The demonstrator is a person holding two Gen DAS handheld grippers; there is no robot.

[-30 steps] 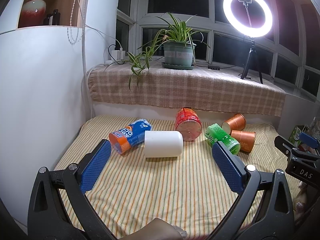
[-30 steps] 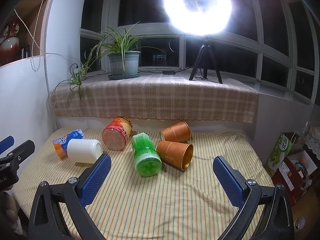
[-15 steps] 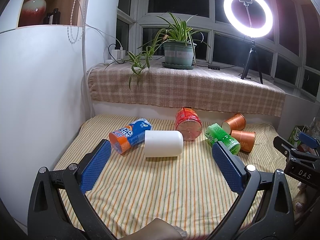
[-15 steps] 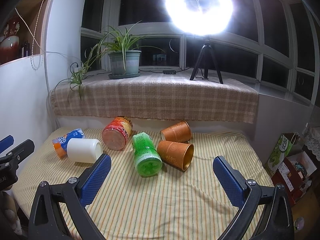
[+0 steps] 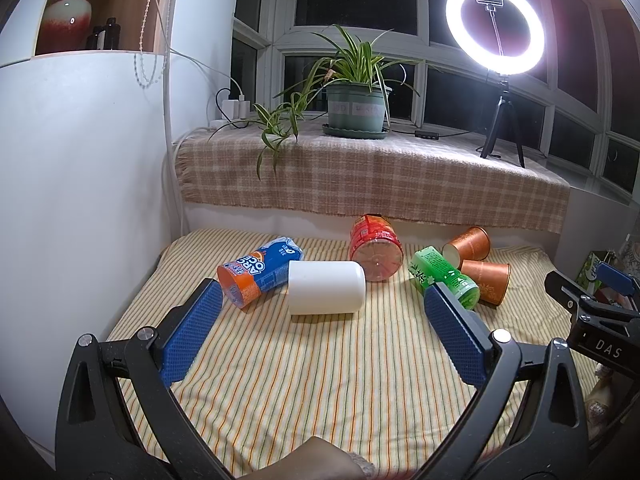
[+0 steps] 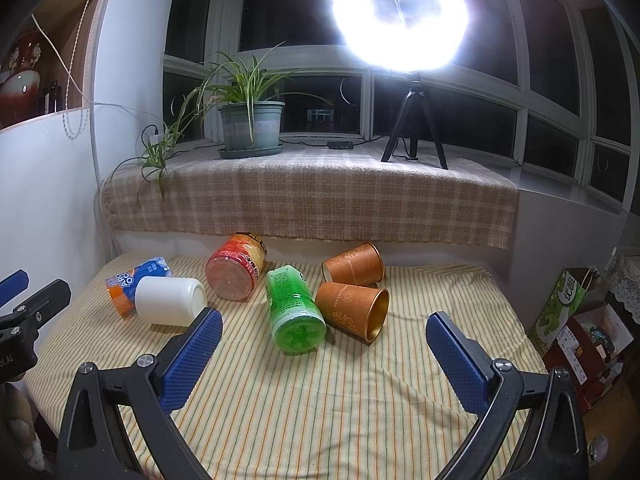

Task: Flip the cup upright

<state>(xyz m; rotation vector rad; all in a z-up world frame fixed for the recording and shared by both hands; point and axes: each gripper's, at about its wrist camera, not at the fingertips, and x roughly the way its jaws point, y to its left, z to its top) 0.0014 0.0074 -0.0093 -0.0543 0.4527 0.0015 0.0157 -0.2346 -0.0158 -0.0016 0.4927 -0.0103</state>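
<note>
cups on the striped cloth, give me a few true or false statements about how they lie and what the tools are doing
1. The white cup lies on its side. True.
2. The left tool is shut on the white cup. False: it is open and holds nothing, short of the cup.
3. The green cup stands upright. False: it lies on its side, base toward the right wrist camera.
4. Two orange paper cups lie on their sides close together. True.
5. The right tool is open and empty. True.
6. The potted plant stands on the striped cloth. False: it stands on the checked cloth of the sill.
</note>
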